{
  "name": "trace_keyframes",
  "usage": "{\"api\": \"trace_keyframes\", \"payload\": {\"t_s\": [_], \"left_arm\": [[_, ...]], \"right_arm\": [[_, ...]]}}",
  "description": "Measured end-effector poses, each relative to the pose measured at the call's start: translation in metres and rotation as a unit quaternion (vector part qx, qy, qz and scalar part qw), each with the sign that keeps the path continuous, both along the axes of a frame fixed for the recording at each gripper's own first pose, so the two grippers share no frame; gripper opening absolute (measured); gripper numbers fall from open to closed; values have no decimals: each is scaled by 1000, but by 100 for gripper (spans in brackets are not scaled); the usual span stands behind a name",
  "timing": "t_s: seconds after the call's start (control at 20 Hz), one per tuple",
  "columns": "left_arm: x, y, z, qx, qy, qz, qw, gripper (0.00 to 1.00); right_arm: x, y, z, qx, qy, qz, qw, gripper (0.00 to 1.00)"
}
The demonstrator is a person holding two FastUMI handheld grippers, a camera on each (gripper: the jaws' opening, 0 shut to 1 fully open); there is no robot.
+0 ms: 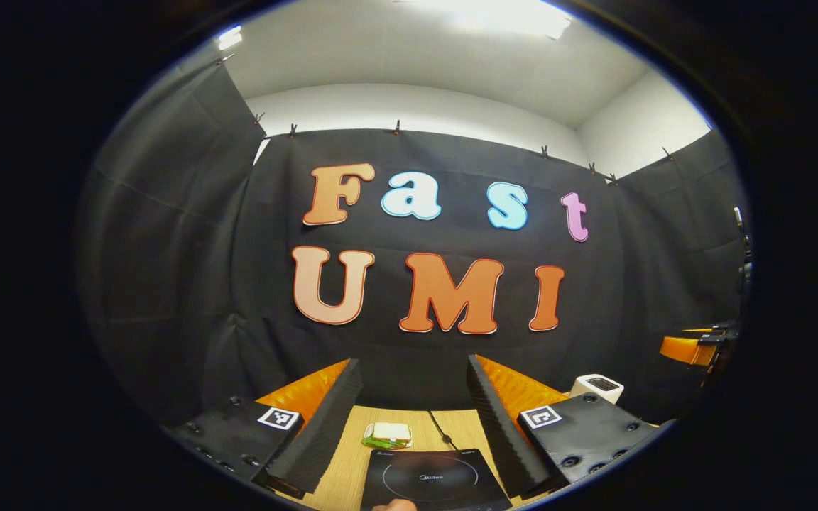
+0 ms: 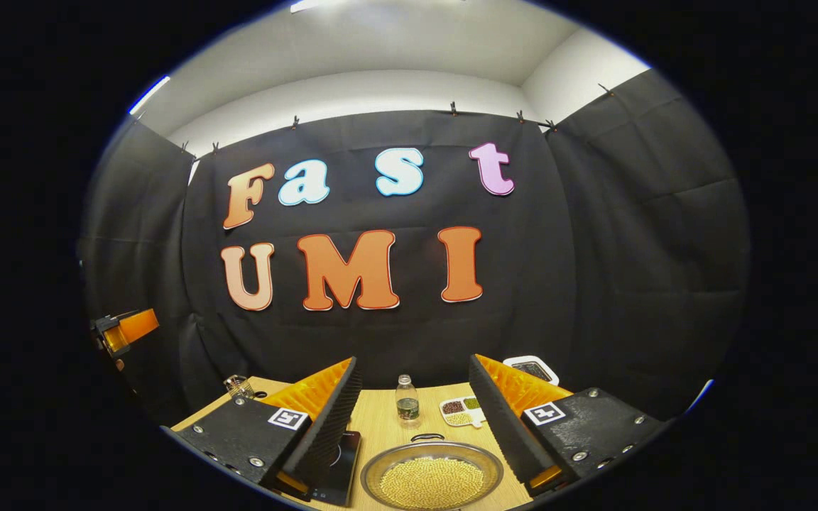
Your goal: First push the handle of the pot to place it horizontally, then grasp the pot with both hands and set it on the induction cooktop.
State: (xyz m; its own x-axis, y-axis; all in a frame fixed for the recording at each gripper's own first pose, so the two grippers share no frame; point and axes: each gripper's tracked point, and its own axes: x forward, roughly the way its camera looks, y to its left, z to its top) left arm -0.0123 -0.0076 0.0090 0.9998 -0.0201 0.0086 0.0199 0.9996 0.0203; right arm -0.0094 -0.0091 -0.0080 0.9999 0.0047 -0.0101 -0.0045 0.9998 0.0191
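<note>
Pot (image 2: 432, 477), full of yellow grains, sits at the surface's (image 2: 388, 426) near edge, handle (image 2: 427, 437) on its far rim. Cooktop (image 1: 434, 481) just beside it. Step one not begun; next, likely nudge the handle flat. Right gripper (image 2: 415, 426) fingers wide, high over the pot, apart. Left gripper (image 1: 415, 426) fingers wide over the cooktop, holding nothing.

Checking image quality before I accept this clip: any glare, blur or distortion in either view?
Left gripper view: ceiling light blown out, strong fisheye bending, black glass induction cooktop sharp. Right gripper view: same bending, round metal pot of yellow beans sharp, no motion blur.
</note>
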Motion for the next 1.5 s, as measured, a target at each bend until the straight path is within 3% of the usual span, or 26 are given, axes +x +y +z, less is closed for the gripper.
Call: {"api": "trace_keyframes", "payload": {"t_s": [0.25, 0.45, 0.55, 0.65, 0.7, 0.75, 1.05, 1.5], "left_arm": [[-5, -3, 3, -3, -1, -4, 1000, 98], [-8, -3, 2, -3, 0, -4, 1000, 98], [-9, -3, 2, -5, 2, -6, 1000, 98], [-9, -5, 0, -7, 5, -7, 1000, 98], [-10, -5, 0, -7, 5, -7, 1000, 96], [-11, -5, -1, -7, 6, -7, 1000, 98], [-13, -5, 1, -3, 2, -7, 1000, 98], [-15, -5, 0, 1, 0, -7, 1000, 98]], "right_arm": [[-5, 2, -3, 9, 3, 11, 1000, 92], [-9, 7, -6, 10, 4, 25, 1000, 69], [-9, 7, -9, 6, 6, 26, 1000, 63], [-9, 5, -13, 3, 8, 22, 1000, 42], [-10, 4, -14, 5, 8, 20, 1000, 43], [-9, 3, -16, 6, 10, 18, 1000, 30], [-10, -2, -34, 12, 21, 9, 1000, 4], [-28, 7, -80, -6, 44, 20, 999, 0]]}}
